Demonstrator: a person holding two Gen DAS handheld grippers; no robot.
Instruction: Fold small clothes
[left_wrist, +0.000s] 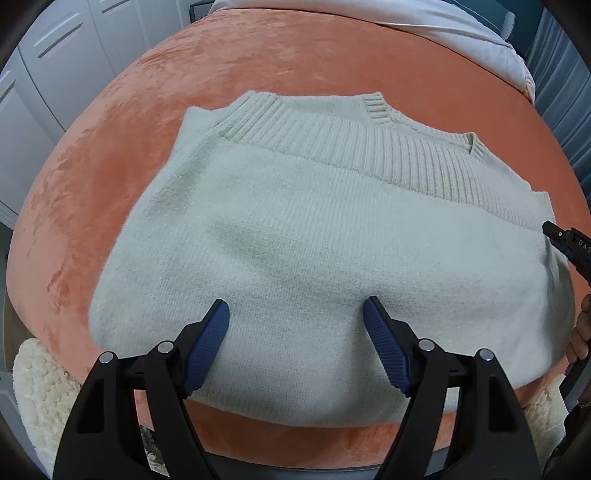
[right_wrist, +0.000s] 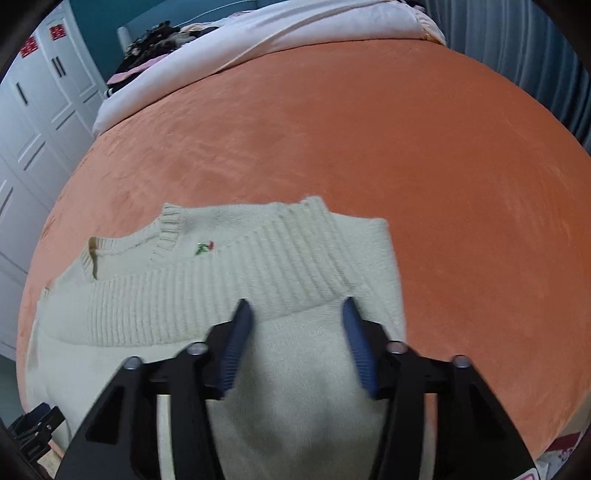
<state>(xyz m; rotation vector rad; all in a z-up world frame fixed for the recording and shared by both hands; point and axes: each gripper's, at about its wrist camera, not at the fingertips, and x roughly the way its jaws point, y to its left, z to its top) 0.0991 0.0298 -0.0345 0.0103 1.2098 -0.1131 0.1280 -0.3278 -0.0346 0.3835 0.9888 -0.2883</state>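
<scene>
On the orange bed (left_wrist: 295, 55), the cream sweater (left_wrist: 295, 240) lay folded once, hem near collar. The left tool (left_wrist: 295, 314) and right tool (right_wrist: 295, 314) hovered released, holding nothing. A one-layer pinch risked undoing the fold.

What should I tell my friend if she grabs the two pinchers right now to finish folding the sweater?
Left gripper: jaws apart, nothing in them, over the near part of the cream sweater.
Right gripper: jaws apart, nothing pinched, over the sweater's ribbed hem band near its right side.
The sweater lies on the orange bedspread, already folded in half: the hem band sits up by the collar, and no sleeves show.
Left to do: one more fold would likely make it smaller, then smooth it flat.
</scene>
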